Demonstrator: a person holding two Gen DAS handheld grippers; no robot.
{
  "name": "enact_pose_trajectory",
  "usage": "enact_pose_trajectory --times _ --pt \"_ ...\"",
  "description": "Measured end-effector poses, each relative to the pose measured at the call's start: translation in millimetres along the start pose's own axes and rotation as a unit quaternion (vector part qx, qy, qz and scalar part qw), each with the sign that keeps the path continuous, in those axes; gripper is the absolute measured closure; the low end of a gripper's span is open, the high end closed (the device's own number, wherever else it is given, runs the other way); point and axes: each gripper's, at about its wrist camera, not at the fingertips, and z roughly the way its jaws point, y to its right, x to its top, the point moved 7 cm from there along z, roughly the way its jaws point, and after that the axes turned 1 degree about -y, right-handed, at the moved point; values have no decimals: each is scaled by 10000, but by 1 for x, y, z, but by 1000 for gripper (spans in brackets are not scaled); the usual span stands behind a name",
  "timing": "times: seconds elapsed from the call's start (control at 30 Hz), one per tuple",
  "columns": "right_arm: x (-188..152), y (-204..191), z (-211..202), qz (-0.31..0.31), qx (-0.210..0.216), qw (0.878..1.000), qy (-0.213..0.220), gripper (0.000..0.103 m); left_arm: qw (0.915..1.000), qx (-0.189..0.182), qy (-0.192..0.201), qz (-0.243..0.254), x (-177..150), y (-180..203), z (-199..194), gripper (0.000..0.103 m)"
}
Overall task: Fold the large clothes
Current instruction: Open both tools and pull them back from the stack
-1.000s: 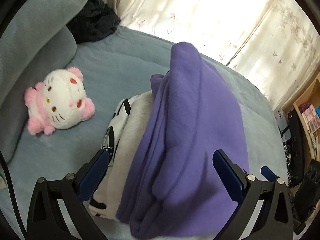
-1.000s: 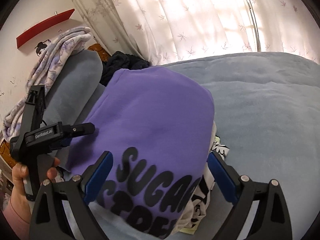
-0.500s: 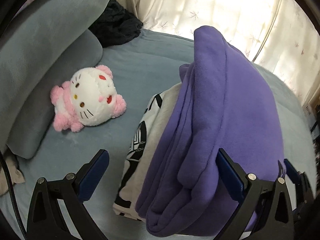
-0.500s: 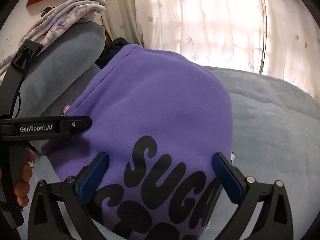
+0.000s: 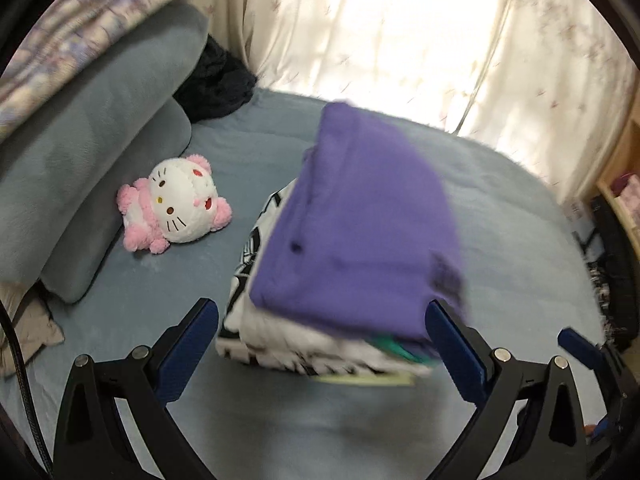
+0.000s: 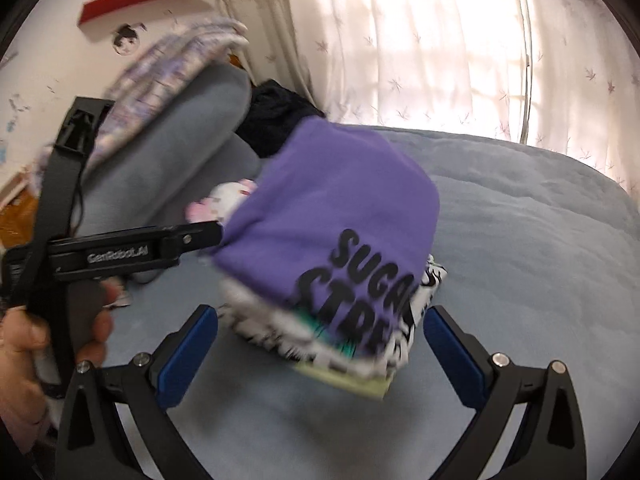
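A folded purple sweatshirt (image 5: pixel 356 236) with black lettering (image 6: pixel 360 272) lies on top of a stack of folded clothes (image 5: pixel 280 344) on the blue-grey bed (image 5: pixel 304 424). The stack under it is white with black print (image 6: pixel 280 332). My left gripper (image 5: pixel 320 344) is open and empty, just in front of the stack. My right gripper (image 6: pixel 320 348) is open and empty, also just short of the stack. The left gripper's body (image 6: pixel 120 252) and the hand holding it show at the left of the right wrist view.
A pink and white plush cat (image 5: pixel 176 204) lies left of the stack. Grey pillows (image 5: pixel 92 168) with a patterned blanket (image 6: pixel 168 64) on top are at the left. A dark garment (image 5: pixel 216 80) sits by the curtain (image 5: pixel 400 36). Shelves (image 5: pixel 620 196) stand at the right.
Both grippers have drawn back from the stack. The purple sweatshirt, earlier between the fingers, now lies flat on the stack, with bed showing in front of it.
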Motion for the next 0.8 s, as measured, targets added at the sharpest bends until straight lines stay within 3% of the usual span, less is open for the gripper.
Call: enact_pose_trajectory --times 0.2,0.43,0.6,0.8 --pt "-30 -17 -133 83 222 9997 26 0 9994 -120 313 16 -38 38 -128 0" --pt "-64 -30 -258 -34 28 9997 241 0 9942 -193 848 626 -98 96 -253 0" --pt "-95 -29 -318 -151 -154 9987 460 0 9916 -335 999 751 -141 126 -292 0" --pt "-155 -16 -341 -127 -330 9978 565 0 9895 -410 1105 842 -212 151 -296 0"
